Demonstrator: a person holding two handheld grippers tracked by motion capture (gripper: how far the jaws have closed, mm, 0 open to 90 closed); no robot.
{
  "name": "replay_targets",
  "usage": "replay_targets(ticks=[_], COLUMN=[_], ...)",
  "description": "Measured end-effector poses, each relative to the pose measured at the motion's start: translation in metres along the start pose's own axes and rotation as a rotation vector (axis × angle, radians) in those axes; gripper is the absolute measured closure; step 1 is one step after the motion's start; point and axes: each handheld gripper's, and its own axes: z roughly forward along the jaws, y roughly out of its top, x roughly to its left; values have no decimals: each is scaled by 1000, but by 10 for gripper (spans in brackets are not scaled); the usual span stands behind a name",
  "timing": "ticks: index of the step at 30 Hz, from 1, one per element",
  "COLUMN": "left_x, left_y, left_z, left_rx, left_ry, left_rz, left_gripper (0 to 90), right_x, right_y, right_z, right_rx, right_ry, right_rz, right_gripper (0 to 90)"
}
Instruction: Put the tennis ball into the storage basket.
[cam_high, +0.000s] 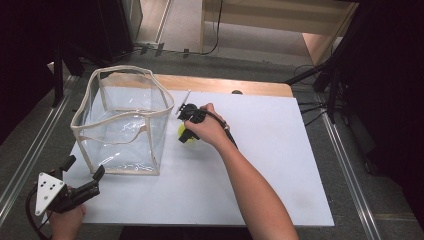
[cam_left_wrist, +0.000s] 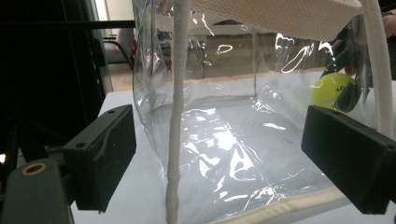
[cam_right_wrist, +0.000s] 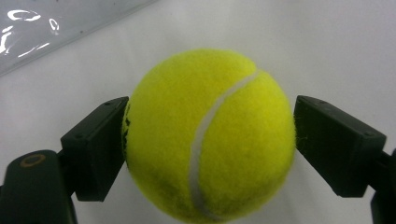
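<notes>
A yellow tennis ball (cam_right_wrist: 210, 140) rests on the white board (cam_high: 270, 165), just right of a clear plastic bag with cream trim (cam_high: 125, 120). My right gripper (cam_high: 188, 134) reaches down onto the ball (cam_high: 183, 132), and both black pads touch its sides, so it is shut on it. At the board's near left corner my left gripper (cam_high: 86, 166) stands open, pointing at the bag's near corner. In the left gripper view its jaws (cam_left_wrist: 219, 126) stand wide on either side of the bag's corner seam (cam_left_wrist: 175, 140) without touching it. The ball (cam_left_wrist: 329, 88) shows through the bag.
The bag stands upright with its mouth open at the back left of the board. A wooden table edge (cam_high: 225, 85) runs behind the board. Dark stands and cables (cam_high: 330, 85) line the right side, and metal rails (cam_high: 30, 155) run along the left.
</notes>
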Motion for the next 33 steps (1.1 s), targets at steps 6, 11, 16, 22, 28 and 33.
replay_targets(ticks=[6, 11, 16, 22, 28, 33], left_x=[0, 0, 0, 0, 0, 0], left_y=[0, 0, 0, 0, 0, 0], left_z=[0, 0, 0, 0, 0, 0], left_rx=[0, 0, -1, 0, 0, 2], left_ry=[1, 1, 1, 2, 2, 3], left_rz=[-1, -2, -3, -1, 0, 1], left_gripper=[104, 104, 103, 104, 104, 104], right_x=[0, -2, -3, -6, -8, -9], right_y=[1, 0, -2, -5, -5, -5], right_z=[0, 0, -4, -10, -16, -22], right_rx=[1, -5, -3, -14, -13, -13], right_ry=[31, 43, 34, 36, 43, 44], right_rz=[12, 5, 19, 22, 15, 6], right_gripper=[232, 234, 234, 234, 234, 234])
